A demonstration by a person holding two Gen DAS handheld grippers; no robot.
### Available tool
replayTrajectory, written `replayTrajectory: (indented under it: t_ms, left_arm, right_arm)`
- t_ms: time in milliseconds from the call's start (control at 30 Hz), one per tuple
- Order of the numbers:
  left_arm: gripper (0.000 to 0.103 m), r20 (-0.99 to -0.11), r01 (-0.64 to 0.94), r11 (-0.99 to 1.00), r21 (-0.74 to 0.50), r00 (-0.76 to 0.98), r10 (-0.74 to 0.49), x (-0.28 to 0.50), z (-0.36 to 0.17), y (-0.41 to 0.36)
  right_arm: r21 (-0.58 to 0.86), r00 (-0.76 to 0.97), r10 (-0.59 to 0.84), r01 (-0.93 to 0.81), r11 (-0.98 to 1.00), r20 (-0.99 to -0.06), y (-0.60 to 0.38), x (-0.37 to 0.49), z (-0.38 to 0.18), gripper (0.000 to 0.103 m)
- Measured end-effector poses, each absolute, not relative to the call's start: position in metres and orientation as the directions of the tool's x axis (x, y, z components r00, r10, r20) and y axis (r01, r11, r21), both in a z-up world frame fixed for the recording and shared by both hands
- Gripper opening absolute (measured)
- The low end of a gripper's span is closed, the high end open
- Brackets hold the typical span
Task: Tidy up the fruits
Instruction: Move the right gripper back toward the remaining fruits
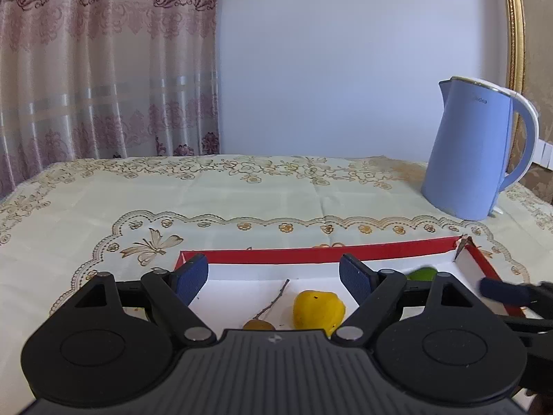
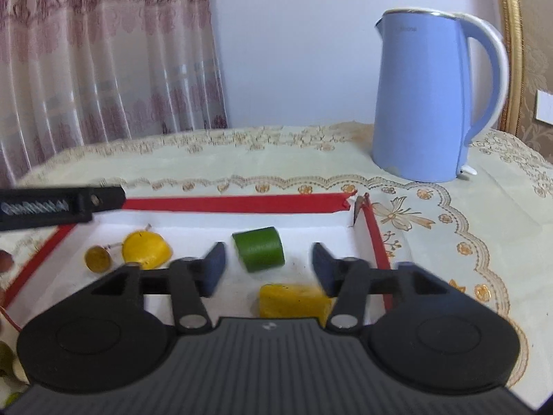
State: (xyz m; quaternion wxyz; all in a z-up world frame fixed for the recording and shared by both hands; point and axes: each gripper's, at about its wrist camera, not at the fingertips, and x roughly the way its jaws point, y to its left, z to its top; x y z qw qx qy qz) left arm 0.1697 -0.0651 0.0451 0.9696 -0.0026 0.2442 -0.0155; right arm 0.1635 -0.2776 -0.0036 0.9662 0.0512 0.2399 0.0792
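Observation:
A white tray with a red rim (image 1: 311, 254) (image 2: 228, 204) lies on the tablecloth. In it are a yellow fruit (image 1: 318, 309) (image 2: 147, 249), a small brownish round fruit with a twig stem (image 1: 258, 325) (image 2: 97, 259), a green cylindrical piece (image 1: 421, 273) (image 2: 259, 249) and a yellow block (image 2: 293, 301). My left gripper (image 1: 274, 273) hangs open over the tray's left part, above the yellow fruit. My right gripper (image 2: 269, 259) is open over the tray's right part; the green piece lies just ahead between its fingers, untouched, and the yellow block sits under them.
A blue electric kettle (image 1: 473, 152) (image 2: 425, 103) stands at the back right of the table. Outside the tray's left edge lie a brown fruit (image 2: 5, 259) and greenish ones (image 2: 5, 356). A curtain and a wall close off the far side.

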Motion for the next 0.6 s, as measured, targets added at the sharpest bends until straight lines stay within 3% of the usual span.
replayTrajectory:
  t_ms: [133,233,433,600]
  left_arm:
    - [0.083,-0.454,0.013,1.0,0.004,0.891,-0.01,0.165,0.046,-0.067]
    - [0.083,-0.436,-0.016,1.0,-0.015,0.9,0.008,0.164,0.051,-0.067]
    - [0.083,-0.521,-0.023,0.996,-0.086,0.853,-0.025,0.159,0.063,-0.054]
    - [0.083,-0.48,-0.015,0.999,-0.04,0.877,-0.006,0.108,0.069,-0.034]
  right_arm:
    - [0.185,0.884,0.192,-0.123,0.975,-0.426,-0.286,0.157,-0.001,0.073]
    - [0.233,0.89,0.224,-0.139,0.963,-0.396,-0.292,0.153,0.003,0.086]
    - [0.291,0.883,0.27,-0.162,0.943,-0.383,-0.299,0.153,0.0,0.087]
    - [0.309,0.871,0.342,-0.236,0.921,-0.353,-0.294,0.146,0.004,0.094]
